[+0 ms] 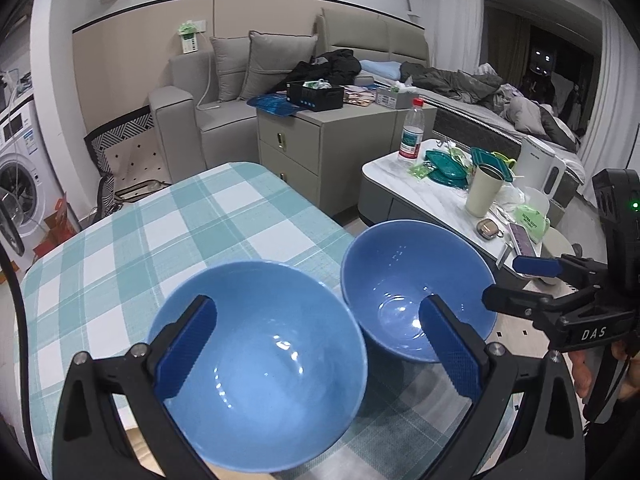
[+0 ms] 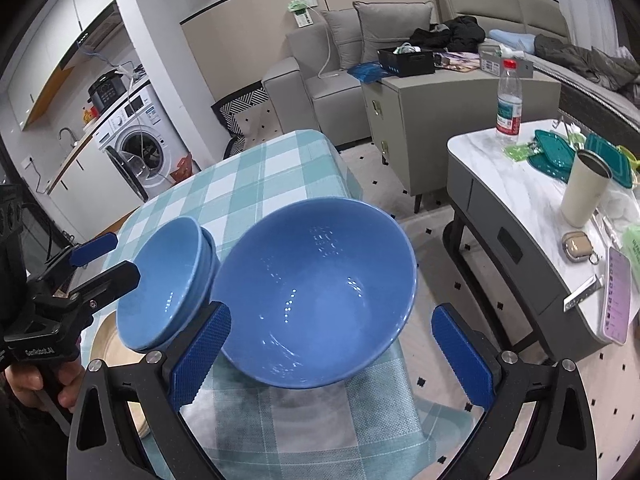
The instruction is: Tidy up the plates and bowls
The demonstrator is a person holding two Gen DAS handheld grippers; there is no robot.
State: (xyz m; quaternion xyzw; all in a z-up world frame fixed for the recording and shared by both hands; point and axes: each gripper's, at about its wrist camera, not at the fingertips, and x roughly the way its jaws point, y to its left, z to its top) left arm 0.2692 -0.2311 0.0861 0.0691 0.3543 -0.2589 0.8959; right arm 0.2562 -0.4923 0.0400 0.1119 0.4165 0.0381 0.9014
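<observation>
A stack of light blue bowls [image 1: 260,364] [image 2: 168,284] stands on the checked tablecloth [image 1: 160,236]. A darker blue bowl [image 1: 408,284] [image 2: 320,292] stands to its right, touching it, at the table's right edge. My left gripper [image 1: 320,350] is open, its fingers wide apart above the stack; it also shows in the right wrist view [image 2: 106,258]. My right gripper [image 2: 332,354] is open, its fingers on either side of the darker bowl; it also shows in the left wrist view [image 1: 508,284]. A pale plate [image 2: 110,360] lies under the stack's near side.
A marble-topped low table [image 2: 520,184] stands to the right with a bottle [image 2: 509,98], a cream tumbler [image 2: 584,188], teal lids, a phone [image 2: 618,296] and a white kettle [image 1: 540,164]. A grey cabinet [image 1: 320,136] and sofa are behind.
</observation>
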